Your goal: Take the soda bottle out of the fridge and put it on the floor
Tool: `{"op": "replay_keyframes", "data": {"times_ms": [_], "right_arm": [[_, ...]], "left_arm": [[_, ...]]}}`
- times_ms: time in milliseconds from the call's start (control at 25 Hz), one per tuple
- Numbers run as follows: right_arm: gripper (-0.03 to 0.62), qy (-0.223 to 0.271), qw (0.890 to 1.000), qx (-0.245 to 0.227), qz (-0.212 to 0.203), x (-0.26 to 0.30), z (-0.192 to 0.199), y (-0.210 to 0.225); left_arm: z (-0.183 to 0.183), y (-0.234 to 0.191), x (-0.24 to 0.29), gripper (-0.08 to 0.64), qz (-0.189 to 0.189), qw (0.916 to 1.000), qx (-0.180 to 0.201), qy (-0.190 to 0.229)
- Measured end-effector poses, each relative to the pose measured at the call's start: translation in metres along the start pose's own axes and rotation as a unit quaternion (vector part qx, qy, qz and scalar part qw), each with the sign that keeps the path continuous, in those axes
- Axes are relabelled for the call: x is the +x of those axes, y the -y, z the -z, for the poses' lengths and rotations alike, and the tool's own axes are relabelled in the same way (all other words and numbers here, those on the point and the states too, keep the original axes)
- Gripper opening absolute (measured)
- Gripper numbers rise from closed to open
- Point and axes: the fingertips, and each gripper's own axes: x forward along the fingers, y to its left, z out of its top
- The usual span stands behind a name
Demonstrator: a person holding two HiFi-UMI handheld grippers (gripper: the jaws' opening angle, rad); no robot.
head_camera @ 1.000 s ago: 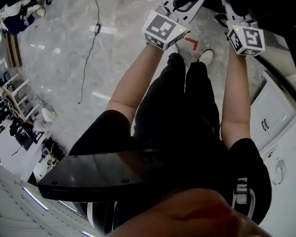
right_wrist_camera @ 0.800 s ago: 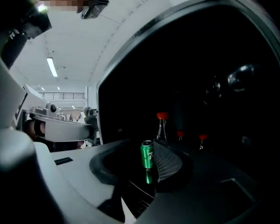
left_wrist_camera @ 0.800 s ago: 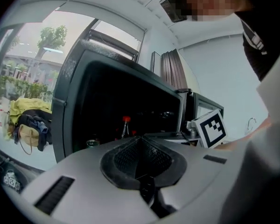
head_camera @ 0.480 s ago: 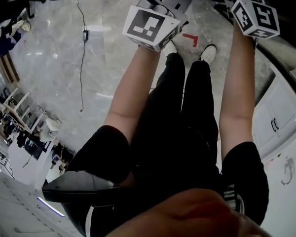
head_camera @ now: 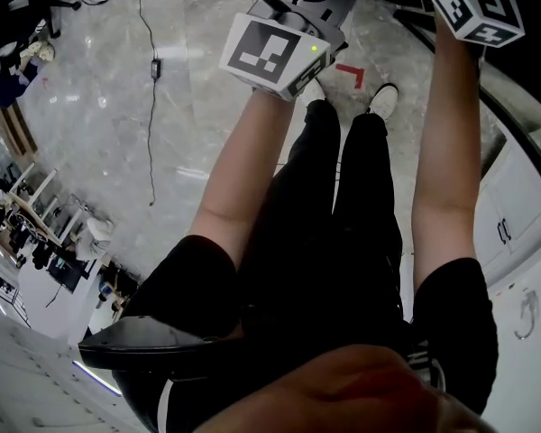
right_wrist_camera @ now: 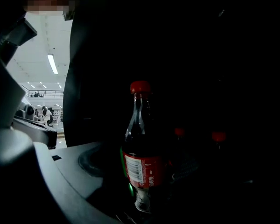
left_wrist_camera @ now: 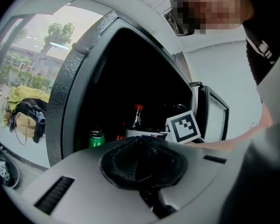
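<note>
Right gripper view: right gripper [right_wrist_camera: 147, 195] just opening, soda bottle [right_wrist_camera: 141, 129] between its jaws; left gripper [left_wrist_camera: 140, 143] closed.

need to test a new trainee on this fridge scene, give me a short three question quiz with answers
1. True or false: the soda bottle lies on its side in the fridge.
2. What colour is the can inside the fridge? a) green b) blue c) yellow
3. Which hand-held gripper has its jaws together?
Key: 1 false, it stands upright. 2 a. 3 the left hand-held gripper; the right hand-held gripper has just been opening its jaws and they stand apart, with the soda bottle at their mouth, not gripped.
</note>
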Motion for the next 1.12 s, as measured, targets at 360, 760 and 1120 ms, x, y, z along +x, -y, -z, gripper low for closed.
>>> {"op": "replay_keyframes", "data": {"times_ms": [360,760,1120], "right_arm": [[0.321,-0.005,1.000,-0.029,0.012,0.014,-0.001,0.003],[0.318,0.001,0.998,-0.055,-0.029,-0.011,-0.008,-0.031],[0.318,0.008,0.991,-0.056,-0.119,-0.059,0.001,-0.102]], "left_arm": [[0.000,-0.005,-0.001,0.005,0.000,0.9999,-0.001,0.011],[0.008,-0.005,-0.021,0.005,-0.015,0.9999,0.003,0.003],[0.029,0.001,-0.050,0.005,-0.039,0.9992,0.005,0.008]]}}
